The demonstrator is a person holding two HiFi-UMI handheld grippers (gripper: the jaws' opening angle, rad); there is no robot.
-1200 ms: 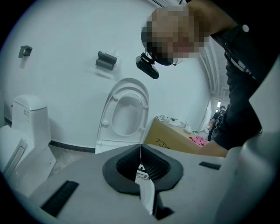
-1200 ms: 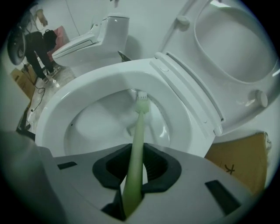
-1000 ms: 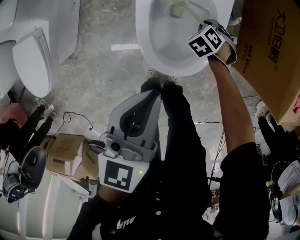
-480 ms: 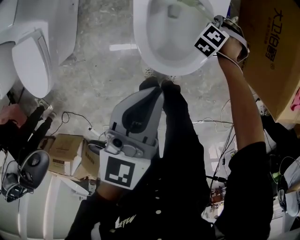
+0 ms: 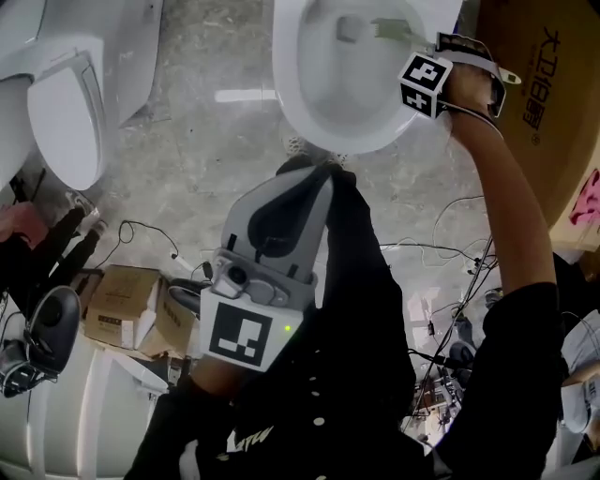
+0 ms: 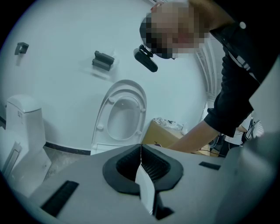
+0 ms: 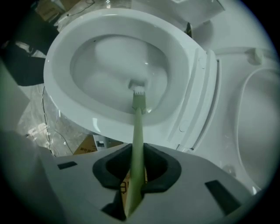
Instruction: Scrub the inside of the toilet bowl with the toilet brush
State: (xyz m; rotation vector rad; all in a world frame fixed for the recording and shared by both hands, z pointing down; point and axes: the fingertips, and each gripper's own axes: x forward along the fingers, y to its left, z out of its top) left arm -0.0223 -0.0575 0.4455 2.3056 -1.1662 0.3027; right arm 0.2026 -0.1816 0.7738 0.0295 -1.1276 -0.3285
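Observation:
The white toilet bowl (image 5: 309,112) lies at the top of the head view, and its rim (image 7: 61,57) fills the right gripper view. A pale green toilet brush (image 7: 138,127) runs from my right gripper (image 7: 136,168) down into the bowl. Its head (image 7: 139,92) rests near the bottom of the basin. The right gripper (image 5: 427,80) is shut on the brush handle (image 5: 389,28) at the bowl's right rim. My left gripper (image 5: 272,244) hangs low in front of the person's black trousers. Its jaws are shut with nothing between them (image 6: 141,164).
A second toilet with a raised lid (image 5: 61,112) stands at the left. A large cardboard box (image 5: 544,84) is close to the right of the bowl. Small boxes (image 5: 122,305) and cables (image 5: 441,253) lie on the floor. A toilet seat (image 6: 122,118) leans against the wall.
The right gripper has swung out to the bowl's right rim, so the brush handle lies more level and its head has shifted inside the basin. The left gripper has barely moved.

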